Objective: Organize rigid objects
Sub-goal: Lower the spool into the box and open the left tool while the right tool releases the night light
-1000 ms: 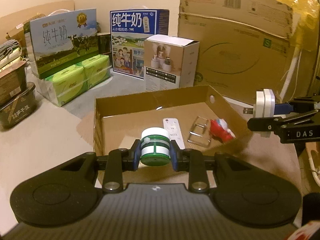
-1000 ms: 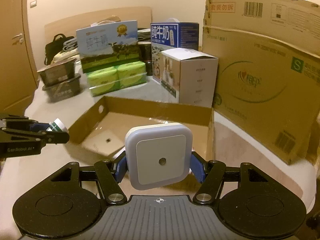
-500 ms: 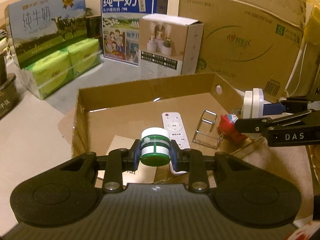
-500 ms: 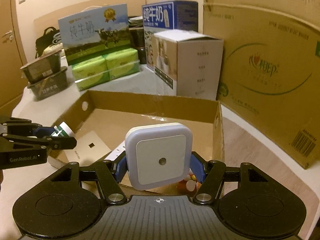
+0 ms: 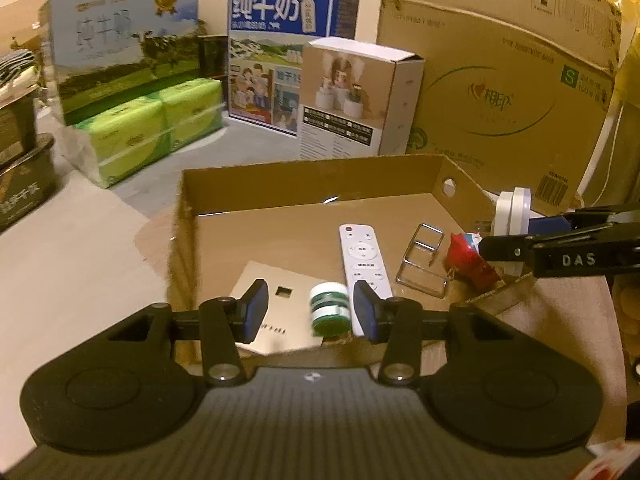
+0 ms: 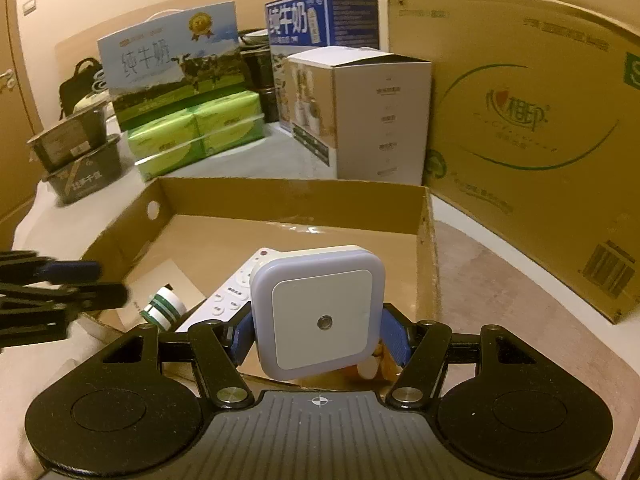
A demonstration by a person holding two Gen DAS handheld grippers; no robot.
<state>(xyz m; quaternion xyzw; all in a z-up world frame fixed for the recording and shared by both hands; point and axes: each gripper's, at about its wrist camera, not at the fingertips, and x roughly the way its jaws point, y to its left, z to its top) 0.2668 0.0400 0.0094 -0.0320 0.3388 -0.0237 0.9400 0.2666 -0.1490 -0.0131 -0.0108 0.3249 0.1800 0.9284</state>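
The shallow cardboard tray (image 5: 312, 168) lay open-topped in front of both grippers, its far wall toward the stacked milk cartons (image 5: 292, 48) and the big shipping carton (image 5: 500, 92), which stood beyond it and took no part.

On the tray floor lay a white remote control (image 5: 364, 256), its long axis running from the near edge toward the far wall, with a wire clip (image 5: 422, 266) just right of it and a red toy figure (image 5: 466, 258) further right, against the right wall. A flat pale card (image 5: 280, 312) lay at the near left.

The left gripper (image 5: 308, 312) hung over the near edge with its jaws spread wide and holding nothing. The small green-and-white jar (image 5: 330, 310) sat between its pads, nearer the right one, tipped onto the card beside the remote; whether it had settled or was mid-fall could not be told, since it showed blurred.

The right gripper (image 6: 318, 334) was clenched on a white square night-light (image 6: 320, 308), its face toward the camera and prongs pointing forward. It hung above the tray's near right corner, so the open floor lay ahead and below. My judgement: the right hand was the one placed to act, and free floor ahead of the night-light, between remote and right wall, was what the drop depended on.
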